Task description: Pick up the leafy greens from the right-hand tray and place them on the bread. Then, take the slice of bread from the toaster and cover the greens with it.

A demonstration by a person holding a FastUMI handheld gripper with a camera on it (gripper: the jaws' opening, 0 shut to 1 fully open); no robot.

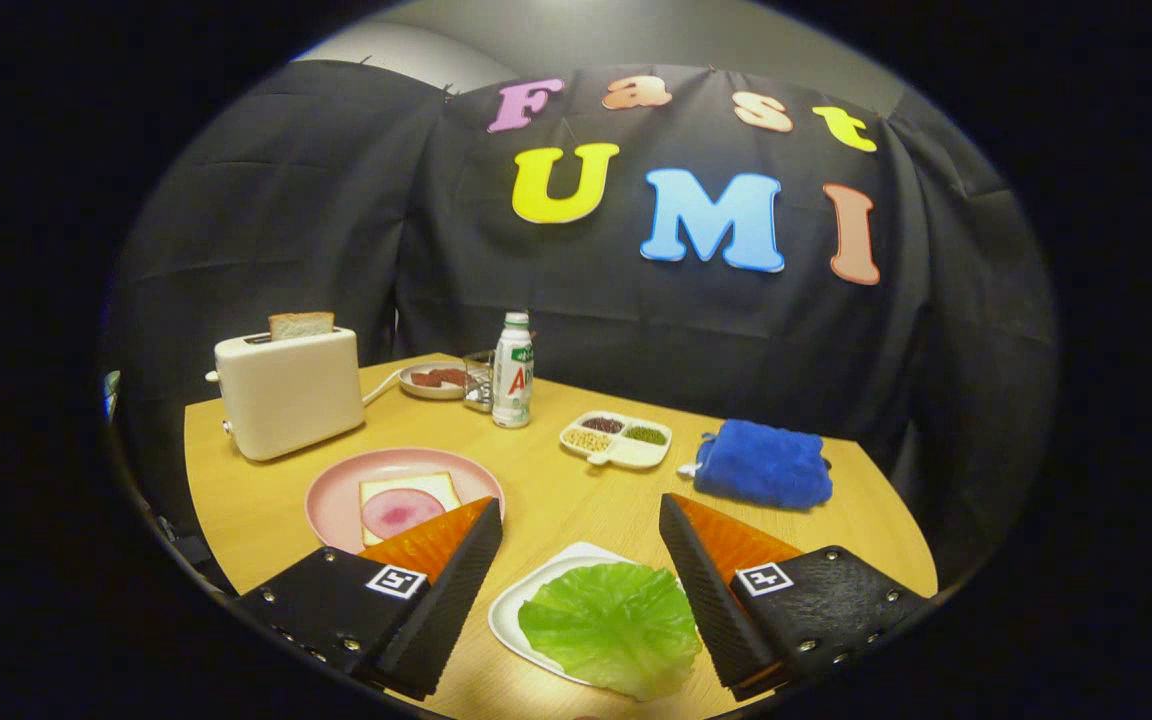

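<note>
A green lettuce leaf [612, 626] lies on a white tray [516, 600] right between my two fingers. My gripper [581, 515] stands open above it, nothing held. To the left, partly behind my left finger, a pink plate [336, 490] carries a slice of bread [406, 492] topped with a round of ham. Further back on the left a cream toaster [286, 395] holds a slice of bread [301, 324] sticking up from its slot.
A bottle [513, 372] and a small plate with red pieces [433, 380] stand at the back of the wooden table [546, 490]. A white divided dish [616, 440] with beans and a blue cloth [762, 464] lie beyond my right finger.
</note>
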